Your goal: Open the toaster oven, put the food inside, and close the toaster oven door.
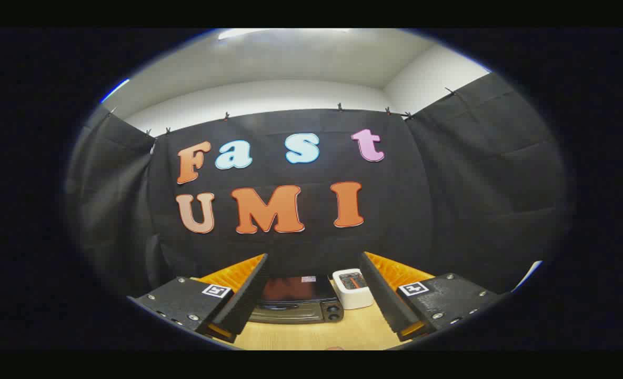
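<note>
Gripper: the gripper (pixel 314 295) has its two fingers spread wide apart, with nothing held between them and nothing touching them.
Fingers: the left finger (pixel 248 292) and the right finger (pixel 382 295) slant outward toward the viewer; each carries a small square black-and-white marker on its top plate.
Between the fingers: the toaster oven (pixel 297 304) sits on the table, seen in the gap between the fingers and beyond their tips, closer to the left finger. Its door looks closed, with a dark handle bar across the front and two round knobs at its right end. The top of the oven is dark and shiny.
Beside the oven: a small white box (pixel 352 289) with a dark and orange top stands just to the right of the oven, close by the right finger. What it holds is too small to tell.
Table: a light wooden table (pixel 317 334) carries both things and runs toward the viewer under the fingers.
Behind: the black cloth wall (pixel 448 210) rises right behind the oven and box, with a white wall and ceiling (pixel 301 63) above it.
</note>
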`<state>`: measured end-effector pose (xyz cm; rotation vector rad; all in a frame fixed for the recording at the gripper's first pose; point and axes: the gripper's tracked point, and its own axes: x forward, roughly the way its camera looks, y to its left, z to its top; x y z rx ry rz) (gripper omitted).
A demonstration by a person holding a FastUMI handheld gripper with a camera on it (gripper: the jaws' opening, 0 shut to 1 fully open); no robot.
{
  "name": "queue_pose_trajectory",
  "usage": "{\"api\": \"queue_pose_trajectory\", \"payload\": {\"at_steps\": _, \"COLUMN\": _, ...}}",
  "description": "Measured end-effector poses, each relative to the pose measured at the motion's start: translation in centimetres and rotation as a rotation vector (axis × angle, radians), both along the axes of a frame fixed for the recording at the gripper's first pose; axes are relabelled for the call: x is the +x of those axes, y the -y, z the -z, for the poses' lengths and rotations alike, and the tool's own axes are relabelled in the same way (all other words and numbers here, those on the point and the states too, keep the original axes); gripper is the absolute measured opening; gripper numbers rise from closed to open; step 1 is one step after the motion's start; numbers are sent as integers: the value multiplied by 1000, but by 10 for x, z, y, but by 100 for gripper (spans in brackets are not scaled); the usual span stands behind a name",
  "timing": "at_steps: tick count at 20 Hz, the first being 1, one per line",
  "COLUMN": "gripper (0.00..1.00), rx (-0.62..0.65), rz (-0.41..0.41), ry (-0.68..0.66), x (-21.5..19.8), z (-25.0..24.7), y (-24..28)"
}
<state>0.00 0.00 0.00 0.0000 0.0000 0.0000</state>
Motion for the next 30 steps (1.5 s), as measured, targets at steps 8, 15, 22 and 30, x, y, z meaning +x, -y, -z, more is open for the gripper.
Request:
{"api": "queue_pose_trajectory", "payload": {"at_steps": 8, "gripper": 100, "rx": -49, "rz": 33, "ry": 23, "x": -13, "z": -34, "y": 1}}
{"api": "queue_pose_trajectory", "payload": {"at_steps": 15, "gripper": 100, "rx": -73, "rz": 32, "ry": 32, "x": -11, "z": -42, "y": -7}}
{"api": "queue_pose_trajectory", "payload": {"at_steps": 22, "gripper": 100, "rx": -26, "rz": -24, "ry": -21, "x": 9, "z": -1, "y": -38}}
{"api": "queue_pose_trajectory", "payload": {"at_steps": 30, "gripper": 100, "rx": 71, "rz": -117, "ry": -115, "x": 60, "z": 92, "y": -88}}
